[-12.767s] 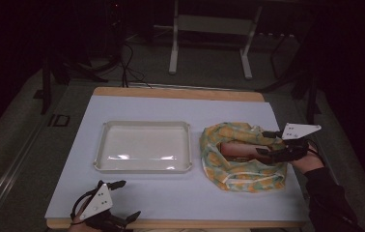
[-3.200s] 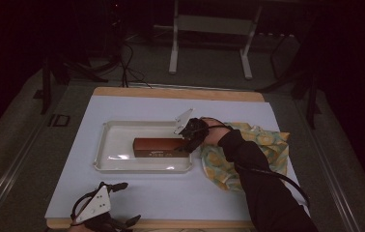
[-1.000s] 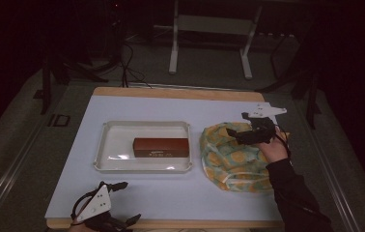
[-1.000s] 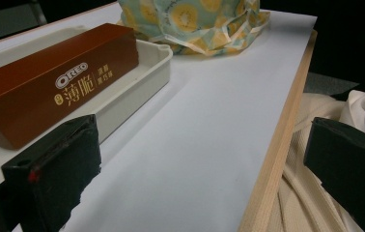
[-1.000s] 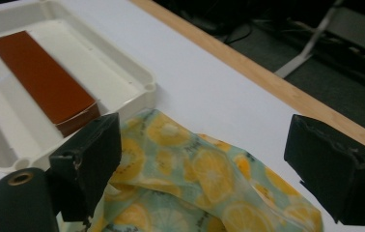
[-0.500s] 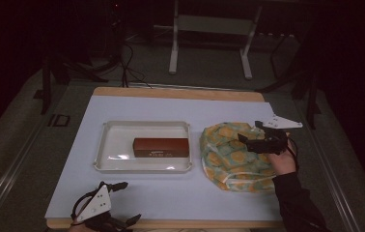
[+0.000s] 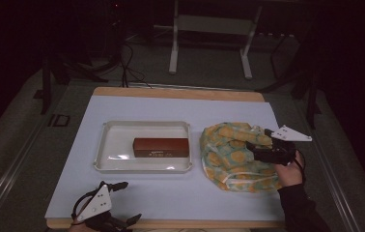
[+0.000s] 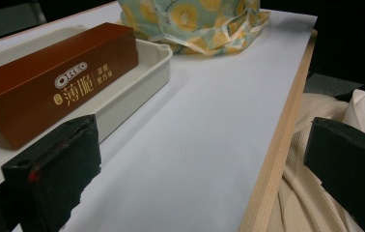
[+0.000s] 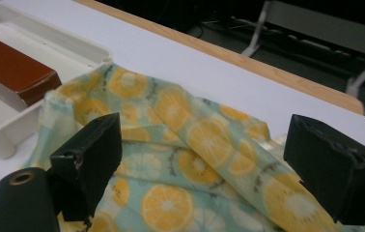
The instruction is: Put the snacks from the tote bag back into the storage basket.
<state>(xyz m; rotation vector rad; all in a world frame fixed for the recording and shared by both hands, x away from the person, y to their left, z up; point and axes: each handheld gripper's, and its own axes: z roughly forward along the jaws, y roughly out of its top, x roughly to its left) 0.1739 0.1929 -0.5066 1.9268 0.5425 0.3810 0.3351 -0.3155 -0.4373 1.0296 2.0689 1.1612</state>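
Nearest the person, the left gripper rests at the table's front edge, well in front of the white tray, its jaws spread and empty. Inside the tray lies the brown Oreo box, so that much looks done. Just to the right of the tray sits the orange-print cloth bag. Over its right side hovers the right gripper, jaws apart, gripping nothing. I judge it may be after more from the bag; whatever is inside is hidden.
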